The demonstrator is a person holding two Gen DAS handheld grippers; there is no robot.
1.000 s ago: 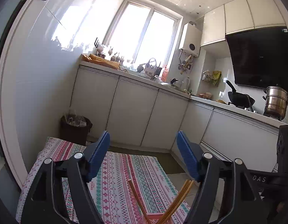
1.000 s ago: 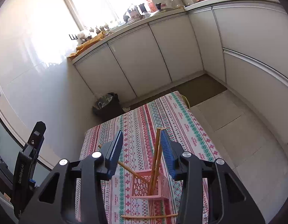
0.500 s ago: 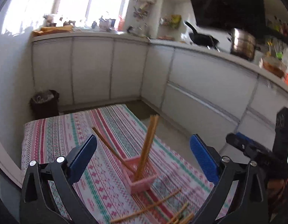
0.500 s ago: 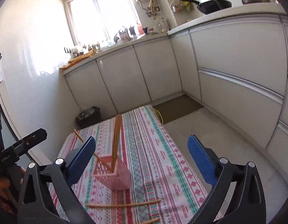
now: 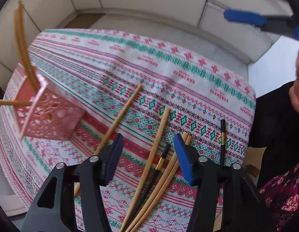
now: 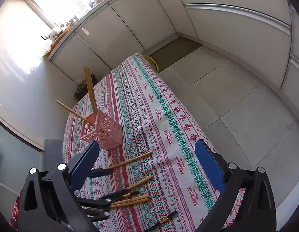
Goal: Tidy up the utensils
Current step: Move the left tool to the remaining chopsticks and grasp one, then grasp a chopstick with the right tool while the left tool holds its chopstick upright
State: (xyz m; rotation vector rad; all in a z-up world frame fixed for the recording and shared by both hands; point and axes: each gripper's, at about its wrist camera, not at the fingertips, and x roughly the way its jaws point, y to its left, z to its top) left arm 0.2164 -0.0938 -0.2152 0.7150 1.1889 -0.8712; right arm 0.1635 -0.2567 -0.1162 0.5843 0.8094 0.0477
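A pink perforated holder stands on the patterned tablecloth with a few wooden chopsticks leaning out of it. Several loose wooden chopsticks and black chopsticks lie on the cloth near the front edge. My left gripper is open, low over the loose chopsticks, with one wooden and one black chopstick between its fingers. It also shows in the right wrist view. My right gripper is open and empty, higher above the table.
White kitchen cabinets run along the far side and the right. A tiled floor lies right of the table. A dark bin stands behind the table's far corner. The person's hand shows at the right.
My left gripper has tilted down and dropped over the loose chopsticks, its jaws narrower than before. My right gripper has tipped down toward the table and stays wide open.
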